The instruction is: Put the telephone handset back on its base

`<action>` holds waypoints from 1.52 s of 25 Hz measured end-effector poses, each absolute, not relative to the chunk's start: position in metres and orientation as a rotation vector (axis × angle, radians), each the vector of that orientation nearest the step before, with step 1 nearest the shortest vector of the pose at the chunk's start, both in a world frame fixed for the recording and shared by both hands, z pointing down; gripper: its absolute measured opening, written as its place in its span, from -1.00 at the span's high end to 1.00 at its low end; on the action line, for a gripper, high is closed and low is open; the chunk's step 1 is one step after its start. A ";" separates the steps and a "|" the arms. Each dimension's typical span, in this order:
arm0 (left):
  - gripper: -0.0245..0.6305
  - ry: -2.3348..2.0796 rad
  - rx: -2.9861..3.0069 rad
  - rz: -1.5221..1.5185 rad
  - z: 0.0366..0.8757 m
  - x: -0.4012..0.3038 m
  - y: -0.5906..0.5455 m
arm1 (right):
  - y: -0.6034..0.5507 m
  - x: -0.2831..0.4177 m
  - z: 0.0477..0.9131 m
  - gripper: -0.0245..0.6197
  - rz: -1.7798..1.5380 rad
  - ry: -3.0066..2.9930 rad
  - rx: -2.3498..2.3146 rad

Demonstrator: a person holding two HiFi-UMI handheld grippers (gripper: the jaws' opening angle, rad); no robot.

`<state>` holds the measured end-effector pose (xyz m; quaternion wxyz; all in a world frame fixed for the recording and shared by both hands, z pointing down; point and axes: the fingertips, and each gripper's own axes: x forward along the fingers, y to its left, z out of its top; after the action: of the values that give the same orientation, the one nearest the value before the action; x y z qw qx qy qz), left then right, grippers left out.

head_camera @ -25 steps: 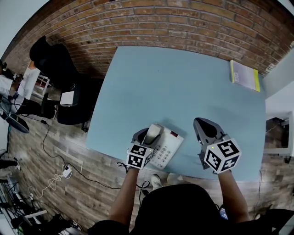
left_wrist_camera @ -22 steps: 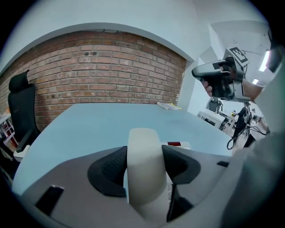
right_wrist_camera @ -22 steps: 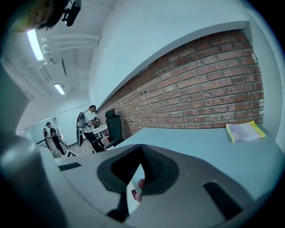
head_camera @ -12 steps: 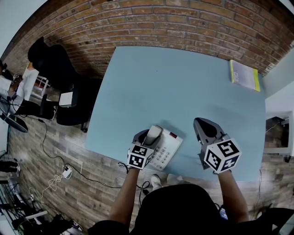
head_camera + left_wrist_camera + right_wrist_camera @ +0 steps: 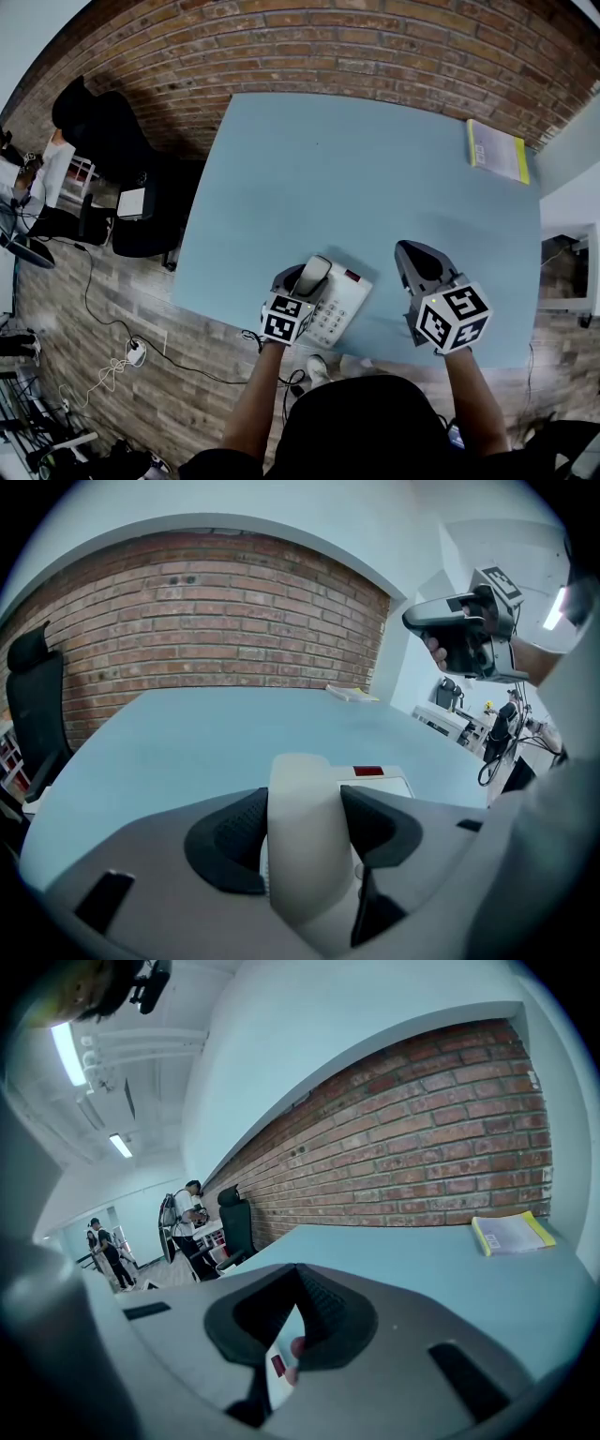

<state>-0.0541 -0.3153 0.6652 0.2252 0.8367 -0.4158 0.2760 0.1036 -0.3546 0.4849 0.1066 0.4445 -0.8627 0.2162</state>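
left gripper (image 5: 302, 277): 2 jaws pinching handset (image 5: 315, 272) | handset: between those jaws, along base (image 5: 345, 302) left side | base: under and just right of left gripper, on table (image 5: 356, 178) | right gripper (image 5: 419, 255): jaws pressed together, empty, right of base
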 end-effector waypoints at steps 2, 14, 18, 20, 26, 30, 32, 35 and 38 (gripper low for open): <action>0.16 -1.145 2.309 0.761 0.667 -0.054 -0.315 | -0.354 0.103 0.486 0.89 0.639 -2.536 1.308; 0.15 -1.142 2.330 0.741 0.670 -0.052 -0.316 | -0.353 0.105 0.490 0.89 0.649 -2.518 1.304; 0.15 -1.150 2.331 0.743 0.671 -0.052 -0.316 | -0.354 0.105 0.491 0.89 0.652 -2.520 1.294; 0.15 -1.140 2.331 0.733 0.671 -0.052 -0.317 | -0.353 0.104 0.492 0.89 0.655 -2.518 1.292; 0.15 -1.138 2.320 0.710 0.670 -0.053 -0.316 | -0.350 0.106 0.494 0.89 0.666 -2.514 1.287; 0.15 -1.151 2.325 0.688 0.668 -0.053 -0.316 | -0.349 0.109 0.493 0.89 0.665 -2.512 1.292; 0.15 -1.146 2.321 0.676 0.667 -0.054 -0.314 | -0.349 0.110 0.493 0.89 0.663 -2.512 1.294; 0.15 -1.139 2.315 0.660 0.666 -0.053 -0.311 | -0.349 0.112 0.492 0.89 0.664 -2.516 1.298; 0.15 -1.146 2.311 0.650 0.665 -0.052 -0.308 | -0.347 0.112 0.492 0.89 0.666 -2.518 1.299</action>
<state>-0.0523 -0.3082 0.6652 0.2383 0.8438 -0.4183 0.2373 0.1117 -0.3467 0.4925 0.1151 0.4434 -0.8593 0.2274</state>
